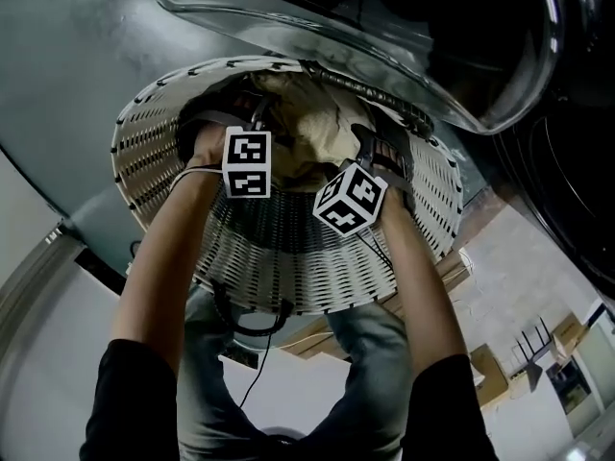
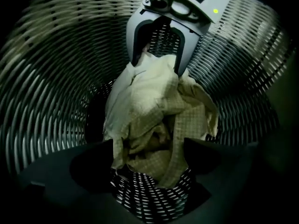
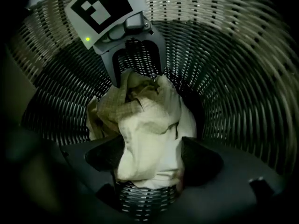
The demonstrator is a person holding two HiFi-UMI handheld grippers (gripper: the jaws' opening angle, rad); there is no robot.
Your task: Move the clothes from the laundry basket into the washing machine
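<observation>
A white woven laundry basket (image 1: 288,257) fills the middle of the head view. Both of the person's forearms reach down into it from 6 o'clock. The washing machine's door (image 1: 404,36) curves across the top of the view from 11 to 2 o'clock, just above the basket's far rim.

The clothes (image 2: 154,120) are one crumpled heap of pale checked and white fabric. They lie at the bottom of the basket, in its centre.

The left gripper (image 2: 152,155) points steeply down into the basket. Its fingers (image 2: 93,160) stand wide apart, and the near end of the heap hangs in the gap between them. They do not clamp it.

The right gripper (image 3: 149,160) also points steeply down, from the opposite side of the heap. Its fingers (image 3: 205,160) are spread wide too, with a white fold of the fabric filling the space between them and brushing their inner faces.

Each gripper view shows the other gripper at 12 o'clock, its tips at the far edge of the heap.

In the head view the left marker cube (image 1: 247,162) sits at 10 o'clock of the right marker cube (image 1: 351,198), with the fabric showing beyond them.
</observation>
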